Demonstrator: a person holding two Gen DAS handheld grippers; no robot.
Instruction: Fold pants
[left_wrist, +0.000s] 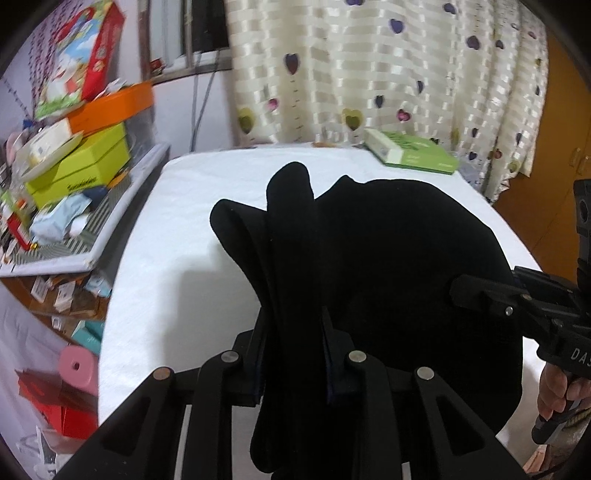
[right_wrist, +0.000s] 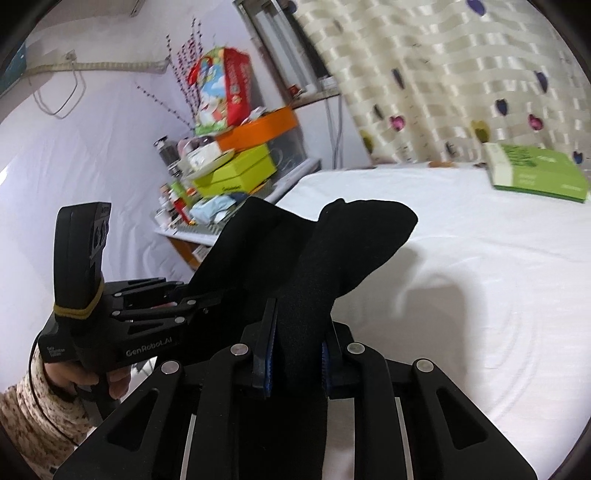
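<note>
Both grippers, left (left_wrist: 291, 354) and right (right_wrist: 297, 350), are clenching bunched folds of the black pants (left_wrist: 388, 258), seemingly lifting them off the white bed (left_wrist: 177, 240).

Matt black cloth pants (left_wrist: 388, 258) (soft, fleecy), smooth white sheet (left_wrist: 177, 240).
</note>
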